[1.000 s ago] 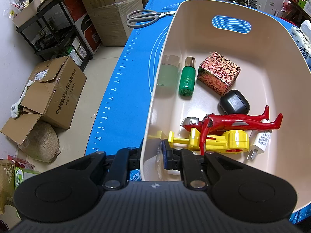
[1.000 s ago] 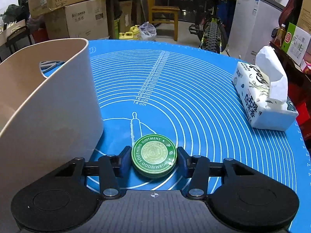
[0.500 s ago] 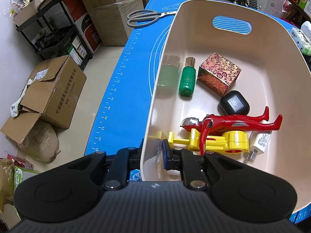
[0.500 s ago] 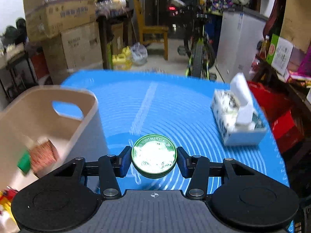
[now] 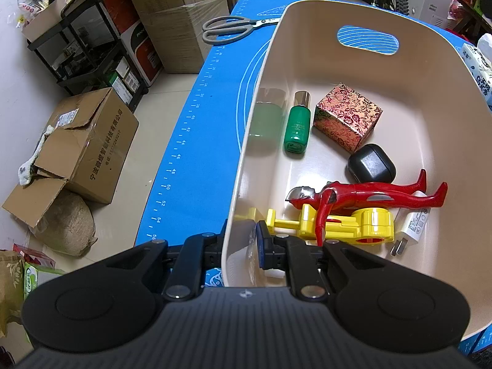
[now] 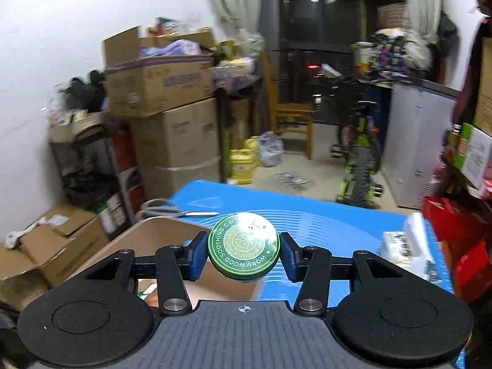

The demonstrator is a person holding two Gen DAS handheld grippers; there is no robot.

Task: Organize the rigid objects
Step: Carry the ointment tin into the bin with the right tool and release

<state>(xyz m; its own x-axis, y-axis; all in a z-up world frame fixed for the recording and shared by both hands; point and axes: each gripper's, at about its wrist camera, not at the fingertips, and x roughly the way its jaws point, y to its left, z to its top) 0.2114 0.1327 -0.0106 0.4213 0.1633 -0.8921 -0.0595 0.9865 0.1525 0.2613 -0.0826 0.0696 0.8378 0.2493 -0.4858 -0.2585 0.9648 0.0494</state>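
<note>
Ahead of my left gripper (image 5: 241,243), inside the beige bin (image 5: 415,98), lay a yellow toy (image 5: 344,224), a red figure (image 5: 369,193), a black case (image 5: 372,166), a patterned box (image 5: 347,120) and a green bottle (image 5: 296,129); scissors (image 5: 227,29) sat beyond on the blue mat (image 5: 200,141). That gripper pinched the bin's near wall. My right gripper (image 6: 244,252) clamped the green ointment tin (image 6: 244,247) in the air, with the bin (image 6: 147,240) below it to the left.

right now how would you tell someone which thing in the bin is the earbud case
Look inside the beige bin on the blue mat. Between the patterned red box and the red toy figure lies the earbud case: small, rounded, the only plain black thing there.
</note>
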